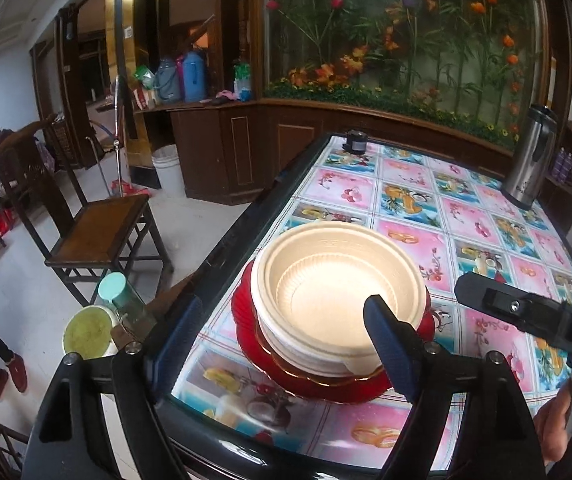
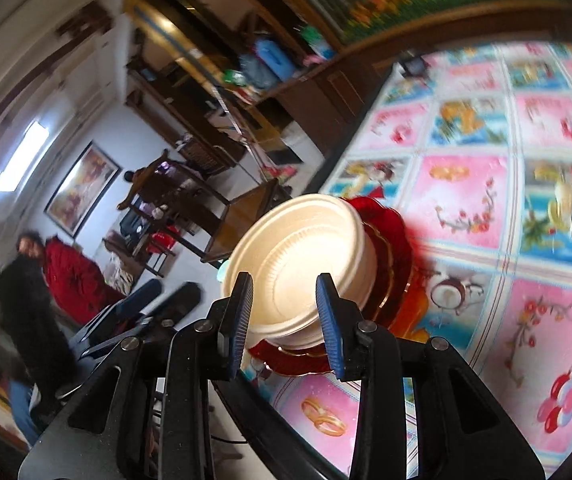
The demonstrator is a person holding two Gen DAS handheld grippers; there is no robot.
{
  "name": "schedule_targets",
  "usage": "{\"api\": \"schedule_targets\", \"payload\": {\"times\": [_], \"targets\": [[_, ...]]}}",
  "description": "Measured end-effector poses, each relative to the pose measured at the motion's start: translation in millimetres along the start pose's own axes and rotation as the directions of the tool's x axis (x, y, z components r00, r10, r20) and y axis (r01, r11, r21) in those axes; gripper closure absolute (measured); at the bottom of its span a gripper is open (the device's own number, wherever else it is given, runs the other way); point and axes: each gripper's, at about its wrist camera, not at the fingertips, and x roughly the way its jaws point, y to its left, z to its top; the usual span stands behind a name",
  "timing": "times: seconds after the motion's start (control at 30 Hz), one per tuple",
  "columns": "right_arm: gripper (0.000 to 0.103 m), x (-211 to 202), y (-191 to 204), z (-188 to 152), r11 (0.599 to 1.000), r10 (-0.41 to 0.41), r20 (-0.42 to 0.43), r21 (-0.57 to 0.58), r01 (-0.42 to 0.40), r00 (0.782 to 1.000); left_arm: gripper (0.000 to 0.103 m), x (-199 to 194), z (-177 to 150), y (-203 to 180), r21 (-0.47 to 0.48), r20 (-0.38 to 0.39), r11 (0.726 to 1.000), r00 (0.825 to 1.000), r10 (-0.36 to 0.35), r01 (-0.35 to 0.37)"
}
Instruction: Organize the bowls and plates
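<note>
A stack of cream bowls (image 1: 333, 292) rests on red plates (image 1: 254, 344) by the left edge of the patterned table (image 1: 465, 208). My left gripper (image 1: 284, 304) is open wide just short of the stack. One of its fingers is over the table's dark edge and the other overlaps the bowls' near right rim, with nothing pinched. In the right wrist view, which is tilted and blurred, the cream bowls (image 2: 297, 252) and red plates (image 2: 393, 248) lie just beyond my right gripper (image 2: 286, 280). Its blue pads stand apart and press on nothing. The right gripper's black finger (image 1: 525, 312) comes in from the right.
A steel flask (image 1: 529, 156) and a small black object (image 1: 355, 142) stand at the table's far end. A wooden chair (image 1: 98, 232), a teal-lidded cup (image 1: 122, 300) and a green-filled bowl (image 1: 88, 334) are left of the table. People (image 2: 66, 276) stand in the room.
</note>
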Motion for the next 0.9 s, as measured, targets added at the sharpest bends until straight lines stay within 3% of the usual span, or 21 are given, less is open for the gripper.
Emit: {"api": "schedule_targets", "payload": {"times": [0.13,0.33,0.4,0.5,0.7,0.9], "targets": [[0.07,-4,12,-11,0.997,-0.01,0.027,-0.079,0.012,1.0,0.02,-11,-8,3,-0.015,0.062,0.999,0.997,0.05,-0.049],[0.07,5,14,-18,0.995,-0.009,0.007,-0.098,0.01,1.0,0.015,-22,-16,5,0.006,0.127,0.993,0.985,0.115,-0.116],[0.07,7,17,-20,0.994,-0.012,0.002,-0.109,0.012,1.0,0.0,-28,-18,3,0.015,0.166,0.991,0.978,0.129,-0.134],[0.07,8,21,-22,0.992,-0.016,0.0,-0.126,0.016,1.0,0.0,-34,-19,2,0.024,0.212,0.987,0.966,0.149,-0.158],[0.07,7,25,-24,0.991,-0.025,0.015,-0.13,0.027,1.0,0.0,-33,-17,6,0.002,0.211,0.995,0.972,0.101,-0.104],[0.07,7,25,-23,0.993,-0.035,0.021,-0.111,0.038,0.999,0.0,-31,-20,-2,0.032,0.205,0.994,0.974,0.096,-0.105]]}}
